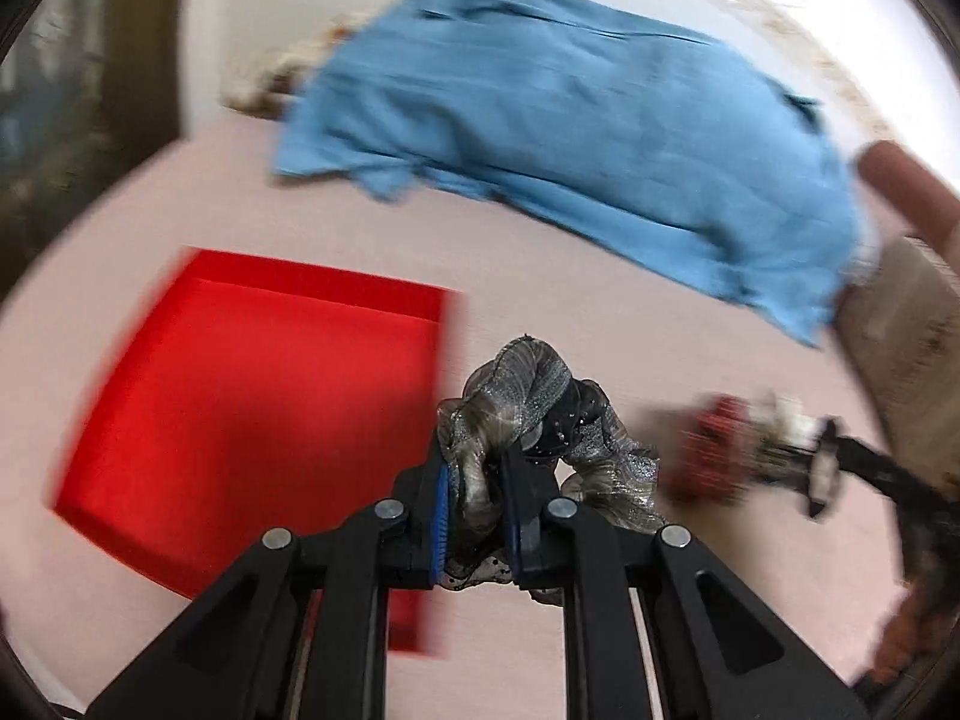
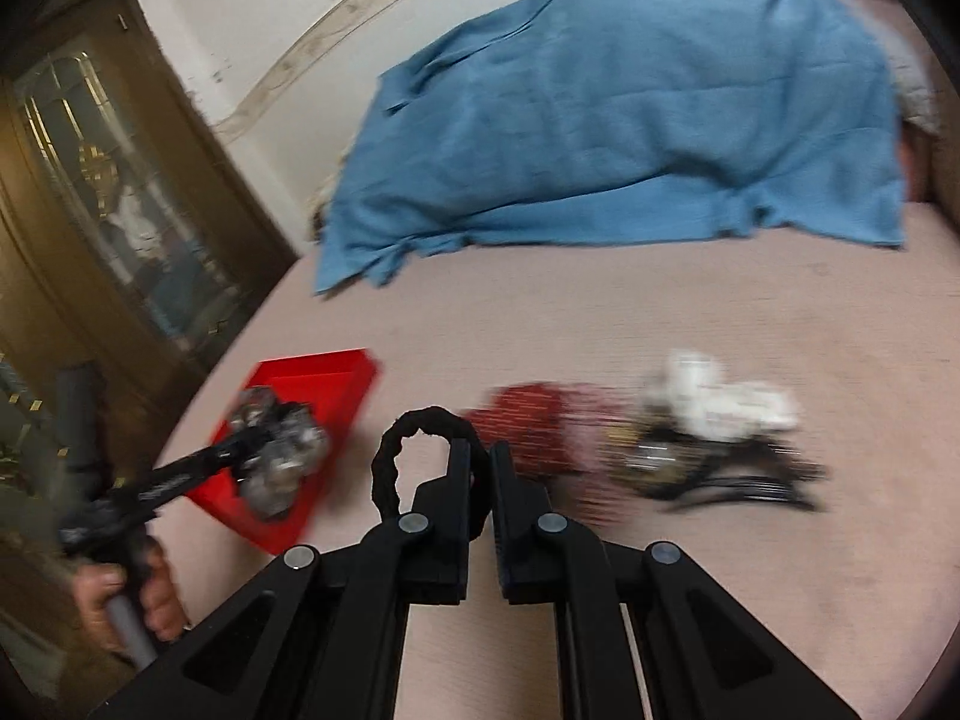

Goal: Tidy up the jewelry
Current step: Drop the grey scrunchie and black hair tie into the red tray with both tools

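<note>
My left gripper [image 1: 474, 456] is shut on a grey glittery scrunchie [image 1: 534, 396] and holds it above the bed beside the right edge of the red tray [image 1: 252, 372]. In the right wrist view that scrunchie [image 2: 279, 450] hangs over the red tray [image 2: 348, 372]. My right gripper [image 2: 480, 450] is shut on a black hair tie [image 2: 396, 450] that loops out to the left of the fingers. A blurred pile of jewelry and hair pieces lies on the bed: a red item [image 2: 528, 426], white pieces [image 2: 720, 396] and black clips [image 2: 732, 480].
A crumpled blue cloth [image 2: 630, 102] covers the far part of the pink bed [image 2: 600, 312]. A brown glass-door cabinet [image 2: 102, 180] stands at the left. The person's hand [image 2: 132, 594] holds the left gripper's handle.
</note>
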Demonstrator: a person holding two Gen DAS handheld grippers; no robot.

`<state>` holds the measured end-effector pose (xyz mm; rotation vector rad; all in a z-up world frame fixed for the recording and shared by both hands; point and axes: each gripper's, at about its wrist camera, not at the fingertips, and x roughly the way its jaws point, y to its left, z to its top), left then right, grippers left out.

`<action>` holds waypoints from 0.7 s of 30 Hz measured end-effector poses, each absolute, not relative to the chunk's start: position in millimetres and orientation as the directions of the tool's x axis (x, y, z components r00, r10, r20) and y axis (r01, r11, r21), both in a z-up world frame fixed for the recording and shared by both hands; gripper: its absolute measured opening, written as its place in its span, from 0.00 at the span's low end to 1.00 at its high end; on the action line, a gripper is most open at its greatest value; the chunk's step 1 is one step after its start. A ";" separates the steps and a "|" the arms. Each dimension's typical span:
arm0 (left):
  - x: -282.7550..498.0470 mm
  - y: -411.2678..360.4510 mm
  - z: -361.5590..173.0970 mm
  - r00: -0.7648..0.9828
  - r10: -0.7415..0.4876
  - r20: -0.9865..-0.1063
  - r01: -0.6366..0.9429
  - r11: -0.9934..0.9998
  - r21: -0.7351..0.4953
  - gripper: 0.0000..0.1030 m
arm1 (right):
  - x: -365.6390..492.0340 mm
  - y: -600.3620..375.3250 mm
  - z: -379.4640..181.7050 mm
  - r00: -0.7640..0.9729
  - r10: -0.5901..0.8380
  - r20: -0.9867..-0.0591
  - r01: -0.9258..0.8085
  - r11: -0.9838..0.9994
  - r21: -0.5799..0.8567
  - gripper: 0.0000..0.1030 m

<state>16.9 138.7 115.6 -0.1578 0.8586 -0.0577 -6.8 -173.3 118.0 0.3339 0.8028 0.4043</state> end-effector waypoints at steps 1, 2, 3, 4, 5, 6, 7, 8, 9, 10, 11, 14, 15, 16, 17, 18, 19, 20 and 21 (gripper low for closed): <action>21.7 153.1 113.8 0.657 -0.073 -0.751 -0.046 0.990 -0.137 0.14 | 0.4 -159.4 117.9 0.611 0.489 -0.623 -0.234 0.863 0.449 0.07; 27.6 168.2 111.4 0.657 -0.042 -0.753 -0.078 0.989 -0.123 0.14 | 9.8 -141.0 117.6 0.593 0.510 -0.623 -0.250 0.852 0.459 0.07; 33.6 181.9 108.5 0.654 -0.020 -0.756 -0.105 0.987 -0.118 0.14 | 15.1 -127.3 116.8 0.581 0.521 -0.625 -0.263 0.847 0.461 0.07; 41.0 195.8 105.4 0.650 -0.005 -0.760 -0.131 0.984 -0.119 0.14 | 24.6 -106.8 115.9 0.564 0.533 -0.631 -0.283 0.842 0.459 0.07; 48.5 205.1 102.6 0.645 0.004 -0.764 -0.151 0.981 -0.123 0.14 | 30.7 -94.2 114.8 0.555 0.538 -0.635 -0.296 0.841 0.453 0.07; 55.3 214.3 99.6 0.643 0.009 -0.766 -0.167 0.978 -0.129 0.14 | 39.8 -75.5 113.1 0.543 0.543 -0.641 -0.314 0.839 0.445 0.07; 64.4 226.9 96.9 0.640 0.014 -0.769 -0.188 0.972 -0.139 0.14 | 47.9 -60.2 111.4 0.532 0.548 -0.646 -0.326 0.836 0.441 0.07; 72.4 236.7 94.4 0.635 0.018 -0.773 -0.207 0.967 -0.148 0.14 | 59.8 -40.6 107.5 0.516 0.553 -0.654 -0.337 0.833 0.439 0.07; 79.7 245.9 91.2 0.628 0.021 -0.778 -0.226 0.961 -0.157 0.14 | 68.0 -28.4 103.9 0.505 0.555 -0.661 -0.343 0.832 0.437 0.07; 89.3 258.4 86.3 0.620 0.017 -0.784 -0.250 0.952 -0.177 0.14 | 76.7 -14.6 100.3 0.496 0.554 -0.669 -0.349 0.833 0.430 0.07; 97.8 264.7 82.9 0.617 0.011 -0.787 -0.264 0.945 -0.194 0.15 | 85.9 -1.3 96.4 0.486 0.549 -0.679 -0.355 0.835 0.421 0.07; 114.2 285.9 70.5 0.608 -0.005 -0.794 -0.301 0.924 -0.236 0.15 | 112.4 37.3 81.0 0.458 0.535 -0.710 -0.378 0.840 0.389 0.07; 113.5 289.5 68.1 0.607 -0.009 -0.794 -0.308 0.919 -0.246 0.16 | 118.9 45.5 75.9 0.451 0.528 -0.720 -0.382 0.843 0.378 0.07; 116.0 294.1 63.3 0.603 -0.020 -0.798 -0.315 0.913 -0.261 0.16 | 125.0 53.4 70.3 0.445 0.520 -0.729 -0.385 0.846 0.369 0.07; 119.2 296.5 60.6 0.600 -0.028 -0.800 -0.317 0.910 -0.269 0.17 | 133.0 63.1 63.3 0.439 0.510 -0.739 -0.387 0.850 0.357 0.07; 120.6 299.6 58.1 0.596 -0.029 -0.802 -0.323 0.906 -0.272 0.20 | 135.7 65.8 60.6 0.438 0.504 -0.744 -0.387 0.853 0.350 0.08; 121.9 302.0 56.8 0.594 -0.029 -0.804 -0.327 0.904 -0.275 0.21 | 141.7 71.6 55.4 0.439 0.492 -0.751 -0.386 0.859 0.337 0.08; 122.1 304.2 55.6 0.596 -0.032 -0.803 -0.331 0.901 -0.281 0.24 | 145.7 75.4 52.3 0.446 0.483 -0.754 -0.386 0.863 0.325 0.08; 121.9 306.3 54.8 0.597 -0.041 -0.801 -0.332 0.897 -0.293 0.28 | 148.9 76.1 51.0 0.448 0.477 -0.756 -0.384 0.867 0.319 0.09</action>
